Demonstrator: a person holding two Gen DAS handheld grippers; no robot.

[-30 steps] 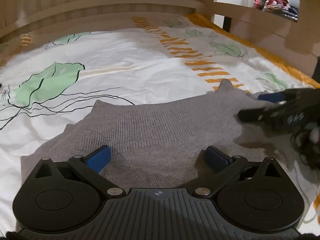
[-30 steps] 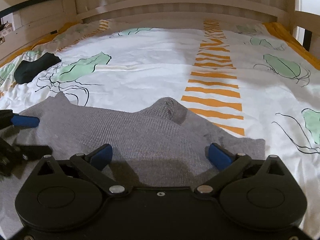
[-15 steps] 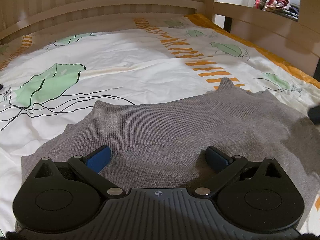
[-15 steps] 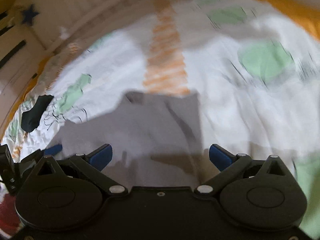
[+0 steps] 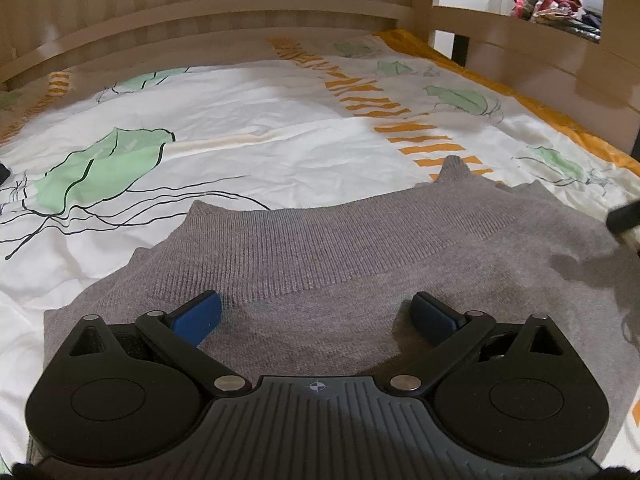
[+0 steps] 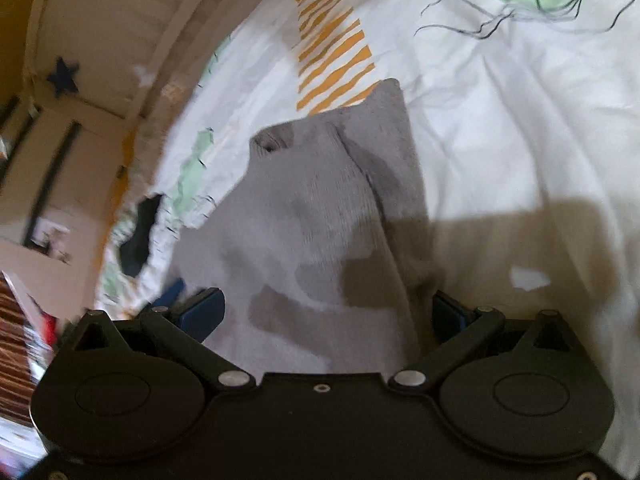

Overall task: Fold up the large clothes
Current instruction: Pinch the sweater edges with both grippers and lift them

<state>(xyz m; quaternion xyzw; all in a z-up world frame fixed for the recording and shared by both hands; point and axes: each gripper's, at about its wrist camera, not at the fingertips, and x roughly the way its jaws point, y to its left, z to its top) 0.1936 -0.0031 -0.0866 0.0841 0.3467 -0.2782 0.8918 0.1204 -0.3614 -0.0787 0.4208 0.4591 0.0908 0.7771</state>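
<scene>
Left wrist view shows a grey knitted sweater lying spread on a bed, its ribbed band running across the middle and two small corners poking up at its far edge. The knit is fine, soft and slightly rumpled. The left gripper sits low over the near part of the sweater with its blue-padded fingers spread wide and nothing between them. In the tilted, blurred right wrist view the same sweater narrows toward a folded tip, and the right gripper is also wide apart over the fabric, holding nothing. Under the garment lies a creased white duvet cover printed with green leaves and orange stripes, bounded by a pale wooden bed frame; a small dark cloth rests near the duvet's edge
</scene>
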